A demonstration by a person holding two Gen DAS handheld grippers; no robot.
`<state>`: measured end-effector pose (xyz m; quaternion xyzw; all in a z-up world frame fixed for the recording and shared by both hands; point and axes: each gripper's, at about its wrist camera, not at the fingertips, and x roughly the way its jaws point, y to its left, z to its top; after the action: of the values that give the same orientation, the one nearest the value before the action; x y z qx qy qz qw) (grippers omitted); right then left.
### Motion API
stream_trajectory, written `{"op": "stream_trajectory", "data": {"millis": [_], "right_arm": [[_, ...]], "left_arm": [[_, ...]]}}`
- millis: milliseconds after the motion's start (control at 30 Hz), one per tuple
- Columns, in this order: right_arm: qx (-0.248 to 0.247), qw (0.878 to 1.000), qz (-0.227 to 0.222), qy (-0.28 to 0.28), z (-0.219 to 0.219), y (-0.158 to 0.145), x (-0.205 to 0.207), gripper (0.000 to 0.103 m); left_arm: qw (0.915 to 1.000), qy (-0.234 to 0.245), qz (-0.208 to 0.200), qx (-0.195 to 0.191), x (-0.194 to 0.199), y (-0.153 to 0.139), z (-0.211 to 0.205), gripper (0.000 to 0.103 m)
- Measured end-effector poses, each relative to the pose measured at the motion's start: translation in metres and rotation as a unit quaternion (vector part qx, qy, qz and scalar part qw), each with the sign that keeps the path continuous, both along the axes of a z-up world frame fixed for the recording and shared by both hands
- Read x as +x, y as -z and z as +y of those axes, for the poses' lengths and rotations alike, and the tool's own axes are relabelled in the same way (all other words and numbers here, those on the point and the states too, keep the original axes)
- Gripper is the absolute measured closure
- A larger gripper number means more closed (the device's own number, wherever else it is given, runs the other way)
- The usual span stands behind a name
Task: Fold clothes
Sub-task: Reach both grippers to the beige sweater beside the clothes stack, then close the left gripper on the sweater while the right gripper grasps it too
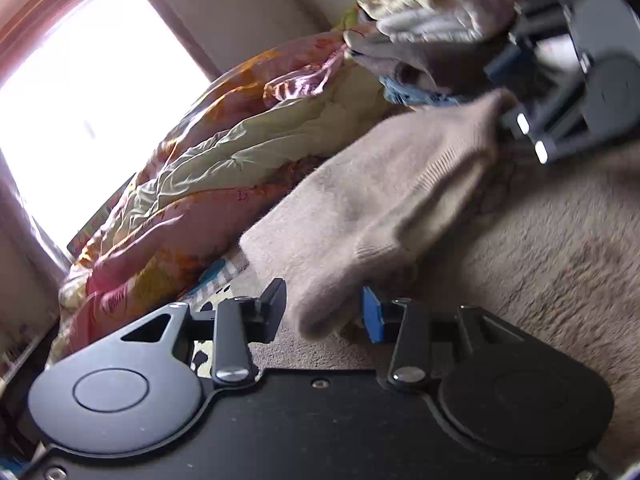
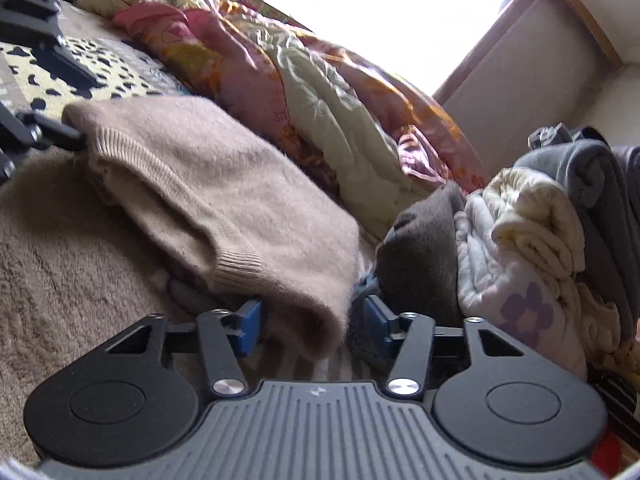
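A beige knitted sweater [image 1: 380, 200] [image 2: 224, 184] lies folded on a fuzzy beige blanket [image 1: 540, 260] [image 2: 60, 260], with its ribbed hem toward me. One hem corner sits between the fingers of my left gripper [image 1: 324, 312]. A narrow gap shows beside the blue pad, so the jaws are open around it. The other corner sits between the blue pads of my right gripper [image 2: 314, 320], also open, with a slit left on the right side. Each view shows the other gripper at the far corner: the right gripper [image 1: 532, 138], and a left finger [image 2: 60, 136].
A crumpled pink, orange and pale green quilt [image 1: 240, 140] [image 2: 320, 100] lies behind the sweater under a bright window [image 2: 380, 8]. A pile of folded clothes [image 2: 520, 240] [image 1: 432, 8] stands close on the right. A black-spotted yellow cloth [image 2: 112, 68] lies at the left.
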<state>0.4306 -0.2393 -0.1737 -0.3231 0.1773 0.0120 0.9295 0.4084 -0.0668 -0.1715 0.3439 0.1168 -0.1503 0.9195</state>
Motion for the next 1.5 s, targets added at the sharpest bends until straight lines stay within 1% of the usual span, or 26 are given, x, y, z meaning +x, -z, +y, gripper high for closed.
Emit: {"op": "stream_trajectory", "data": {"millis": [33, 100, 200, 267, 300, 400, 467, 533, 567, 600, 633, 700, 767, 900, 1033, 1100, 1300, 1500], "right_arm": [[0.003, 1.0, -0.006, -0.002, 0.0, -0.002, 0.0, 0.061], [0.014, 1.0, -0.014, -0.009, -0.001, -0.006, 0.0, 0.067], [0.025, 0.999, -0.028, -0.02, -0.003, -0.011, -0.002, 0.069], [0.025, 0.999, -0.019, -0.019, -0.004, -0.009, 0.003, 0.069], [0.022, 1.0, -0.012, -0.015, -0.005, -0.006, 0.006, 0.069], [0.02, 1.0, 0.008, -0.009, -0.007, 0.004, 0.014, 0.069], [0.034, 0.999, 0.011, -0.011, -0.009, 0.003, 0.016, 0.07], [0.051, 0.999, 0.003, -0.014, -0.011, -0.001, 0.016, 0.074], [0.055, 0.998, 0.0, -0.018, -0.012, -0.003, 0.015, 0.075], [0.057, 0.998, -0.004, -0.021, -0.012, -0.004, 0.014, 0.08], [0.061, 0.998, -0.006, -0.023, -0.012, -0.005, 0.013, 0.084], [0.075, 0.997, -0.008, -0.03, -0.015, -0.009, 0.009, 0.088], [0.086, 0.995, -0.02, -0.034, -0.015, -0.017, 0.002, 0.088], [0.1, 0.993, -0.045, -0.048, -0.013, -0.039, -0.017, 0.09], [0.114, 0.989, -0.056, -0.069, -0.01, -0.059, -0.053, 0.092], [0.118, 0.988, -0.066, -0.077, -0.011, -0.071, -0.077, 0.093], [0.162, 0.98, -0.086, -0.078, -0.019, -0.103, -0.162, 0.093], [0.184, 0.973, -0.106, -0.087, -0.022, -0.131, -0.242, 0.094]], "left_arm": [[1.0, 0.0, -0.002, 0.004, 0.001, 0.001, -0.001, 0.068], [1.0, 0.001, -0.008, 0.0, 0.002, 0.0, -0.001, 0.068], [0.9991, -0.004, -0.006, -0.042, 0.004, -0.012, 0.007, 0.069], [0.9987, -0.013, 0.0, -0.049, 0.009, -0.013, 0.007, 0.07], [0.9987, -0.016, 0.002, -0.049, 0.01, -0.012, 0.006, 0.07], [0.9995, -0.015, -0.002, -0.029, 0.012, -0.006, -0.002, 0.07], [0.9997, -0.017, -0.005, -0.016, 0.013, -0.003, -0.007, 0.07], [0.9998, -0.019, -0.009, -0.007, 0.014, 0.0, -0.01, 0.07], [0.9997, -0.02, -0.011, -0.003, 0.015, 0.001, -0.012, 0.072], [0.9997, -0.022, -0.012, -0.002, 0.015, 0.001, -0.012, 0.084], [0.9996, -0.024, -0.011, -0.009, 0.014, -0.002, -0.011, 0.094], [0.9991, -0.025, -0.012, -0.031, 0.009, -0.011, -0.005, 0.095], [0.9983, -0.026, -0.019, -0.049, 0.001, -0.024, 0.0, 0.096], [0.9948, -0.034, -0.04, -0.087, -0.027, -0.056, 0.009, 0.097], [0.9931, -0.036, -0.055, -0.097, -0.069, -0.077, 0.007, 0.097], [0.9919, -0.038, -0.06, -0.105, -0.094, -0.088, 0.009, 0.097], [0.9884, -0.046, -0.071, -0.126, -0.17, -0.121, 0.017, 0.097], [0.9799, -0.067, -0.074, -0.173, -0.255, -0.139, 0.037, 0.097]]}}
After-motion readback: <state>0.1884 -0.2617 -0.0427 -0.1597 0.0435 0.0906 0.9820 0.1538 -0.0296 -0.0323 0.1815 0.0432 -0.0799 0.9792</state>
